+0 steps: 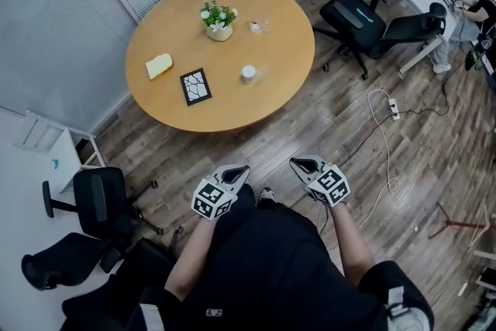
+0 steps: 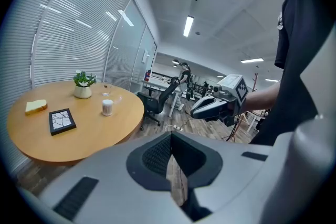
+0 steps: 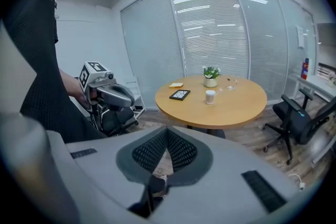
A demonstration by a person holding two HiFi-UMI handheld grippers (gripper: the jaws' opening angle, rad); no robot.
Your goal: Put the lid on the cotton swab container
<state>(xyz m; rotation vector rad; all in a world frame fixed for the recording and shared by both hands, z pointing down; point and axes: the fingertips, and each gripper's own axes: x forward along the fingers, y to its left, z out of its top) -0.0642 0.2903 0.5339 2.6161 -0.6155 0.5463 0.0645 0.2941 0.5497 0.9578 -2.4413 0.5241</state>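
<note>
The task is judged not yet begun. The container stands upright near the middle of the table, well apart from both grippers, which are held low by the body with bare floor between them and the table. A small clear item is seen beside the plant, apart from the container. It is taken to be the lid, though that cannot be told for certain at this range.

For the step to go well, the table should first be approached so that both things are within reach. The lid is best pinched by its rim and kept level. The container should be steadied from the side by the other gripper, since so light a cup is likely to tip or slide. The lid should be centred over the mouth before it is pressed down.

The jaws of the left gripper are pressed together with nothing between them. Those of the right gripper are likewise seen closed and empty.
</note>
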